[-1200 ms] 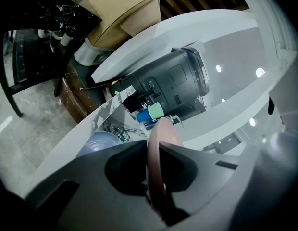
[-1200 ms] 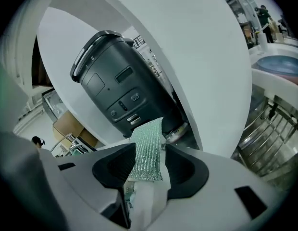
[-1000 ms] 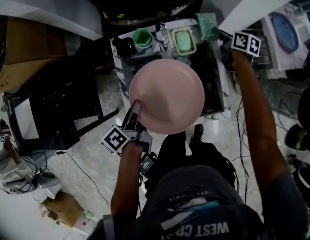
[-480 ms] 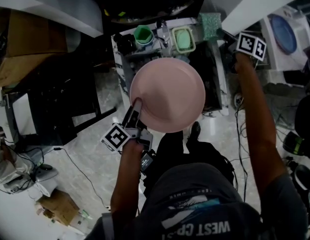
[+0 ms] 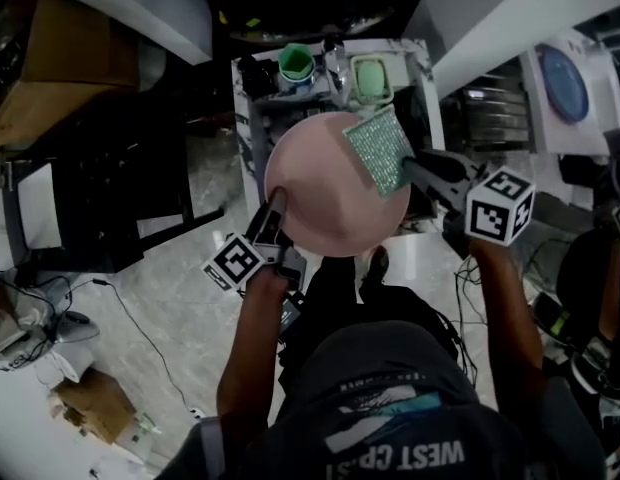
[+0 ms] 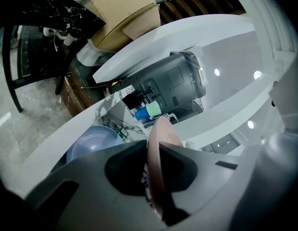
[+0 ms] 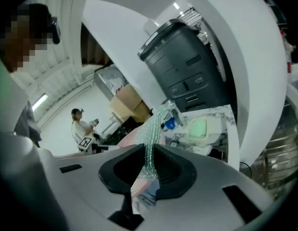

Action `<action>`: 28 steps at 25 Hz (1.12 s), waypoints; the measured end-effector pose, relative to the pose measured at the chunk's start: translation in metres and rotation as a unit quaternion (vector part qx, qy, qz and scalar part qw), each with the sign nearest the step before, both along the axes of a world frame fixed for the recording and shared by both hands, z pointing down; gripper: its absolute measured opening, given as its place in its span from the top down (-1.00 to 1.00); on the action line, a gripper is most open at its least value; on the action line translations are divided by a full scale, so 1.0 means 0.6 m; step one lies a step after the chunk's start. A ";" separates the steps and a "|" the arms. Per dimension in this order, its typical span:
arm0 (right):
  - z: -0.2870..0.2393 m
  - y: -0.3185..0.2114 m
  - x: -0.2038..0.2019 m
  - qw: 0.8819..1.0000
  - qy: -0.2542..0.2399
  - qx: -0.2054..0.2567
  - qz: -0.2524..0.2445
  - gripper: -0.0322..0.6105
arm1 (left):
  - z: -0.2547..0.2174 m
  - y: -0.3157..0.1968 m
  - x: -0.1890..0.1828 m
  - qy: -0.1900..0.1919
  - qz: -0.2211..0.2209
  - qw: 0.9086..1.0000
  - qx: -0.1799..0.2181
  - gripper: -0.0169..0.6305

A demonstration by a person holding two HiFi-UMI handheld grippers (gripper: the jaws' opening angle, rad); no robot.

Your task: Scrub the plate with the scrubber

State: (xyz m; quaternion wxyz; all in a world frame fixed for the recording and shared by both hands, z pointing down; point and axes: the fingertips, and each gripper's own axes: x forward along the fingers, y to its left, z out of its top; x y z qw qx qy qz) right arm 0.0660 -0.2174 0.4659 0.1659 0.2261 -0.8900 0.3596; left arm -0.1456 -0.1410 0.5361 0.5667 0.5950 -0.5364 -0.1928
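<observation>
A pink plate (image 5: 325, 193) hangs level in front of me over the counter, held by its near-left rim in my left gripper (image 5: 272, 213), which is shut on it. In the left gripper view the plate's edge (image 6: 158, 153) stands upright between the jaws. My right gripper (image 5: 415, 166) comes in from the right, shut on a flat green sparkly scrubber (image 5: 379, 149). The scrubber lies over the plate's right half, by the look of it against its face. In the right gripper view the scrubber (image 7: 151, 141) runs thin and upright between the jaws, with the pink plate (image 7: 132, 141) just behind it.
A marbled counter (image 5: 245, 108) lies beyond the plate with a green cup (image 5: 296, 63) and a pale green container (image 5: 370, 76) on it. A dark sink basin (image 5: 430, 118) sits to the right. A white machine with a blue plate (image 5: 568, 78) stands far right. My legs and marble floor are below.
My right gripper has come down from the far right of the counter with the green scrubber, which now lies over the plate. The left gripper and plate have barely moved.
</observation>
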 end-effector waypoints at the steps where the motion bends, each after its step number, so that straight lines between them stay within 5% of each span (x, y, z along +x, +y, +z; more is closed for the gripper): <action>1: 0.005 0.027 -0.014 1.000 0.018 0.005 -0.022 0.64 | -0.002 -0.001 0.001 -0.002 0.002 1.000 0.007 0.86; 6: 0.032 0.113 -0.047 0.988 0.110 0.037 -0.105 0.64 | -0.009 -0.003 0.011 -0.005 0.007 1.000 0.024 0.86; 14: 0.027 0.139 -0.133 0.955 0.179 0.108 -0.210 0.63 | -0.017 0.008 0.032 -0.005 0.024 0.999 0.029 0.85; 22: -0.008 0.015 -0.092 0.922 0.282 0.198 -0.176 0.63 | -0.017 0.023 0.023 0.000 0.012 1.000 0.020 0.85; 28: -0.024 0.029 -0.027 0.908 0.325 0.194 -0.178 0.63 | -0.024 0.011 0.012 0.007 0.003 0.999 0.031 0.85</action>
